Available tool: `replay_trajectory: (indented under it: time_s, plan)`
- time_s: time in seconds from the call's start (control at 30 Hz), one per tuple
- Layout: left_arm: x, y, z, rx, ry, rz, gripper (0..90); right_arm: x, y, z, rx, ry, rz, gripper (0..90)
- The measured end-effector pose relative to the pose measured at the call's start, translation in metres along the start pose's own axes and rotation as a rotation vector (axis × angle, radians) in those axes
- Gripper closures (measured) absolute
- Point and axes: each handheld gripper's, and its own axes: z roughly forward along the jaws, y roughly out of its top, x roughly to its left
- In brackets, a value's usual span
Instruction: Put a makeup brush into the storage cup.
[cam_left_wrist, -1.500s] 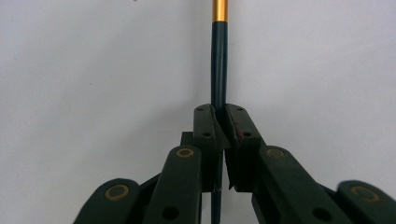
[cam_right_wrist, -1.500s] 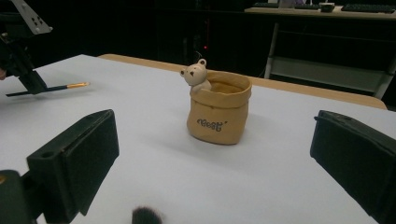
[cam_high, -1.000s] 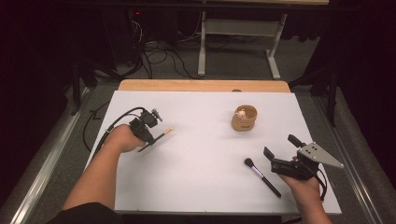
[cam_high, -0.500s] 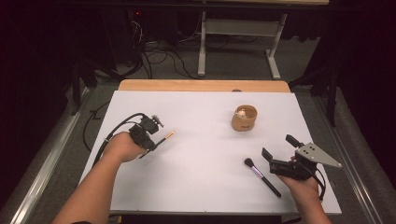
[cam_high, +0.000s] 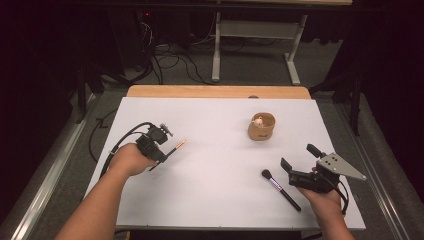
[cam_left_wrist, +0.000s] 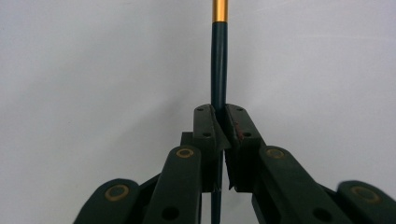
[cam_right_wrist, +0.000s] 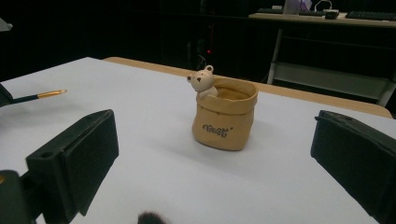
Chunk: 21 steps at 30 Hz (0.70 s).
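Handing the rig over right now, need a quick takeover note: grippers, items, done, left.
Left gripper: shut on the thin dark brush with gold ferrule, held at table's left.
Right gripper: open, holding nothing, beside the black makeup brush lying on the white table.
Tan bear-decorated pouch-shaped holder: upright, far right.
Done: thin brush picked up.
Left, probably: put both brushes into the holder.

Glossy dark brush handle (cam_left_wrist: 218, 65), gold metal ferrule (cam_left_wrist: 220, 10); matt ceramic pot (cam_right_wrist: 225, 114); matt white tabletop (cam_high: 220, 165).
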Motion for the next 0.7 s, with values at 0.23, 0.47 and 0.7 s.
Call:
replay_trajectory:
  time_s: [0.23,0.47,0.7]
  plan:
    - [0.003,-0.0037,0.0017,-0.032,-0.006,-0.025,83.9,-0.0002,0.0002,-0.0008,-0.001,-0.004,0.001,2.4]
    - [0.0038,-0.0042,0.0062,-0.063,-0.015,-0.046,83.8,-0.0008,0.0003,-0.0013,-0.001,-0.007,-0.001,2.5]
    - [0.0027,-0.003,0.0035,-0.132,-0.001,-0.067,83.9,-0.0005,0.0002,-0.0014,-0.001,-0.006,0.0,2.5]
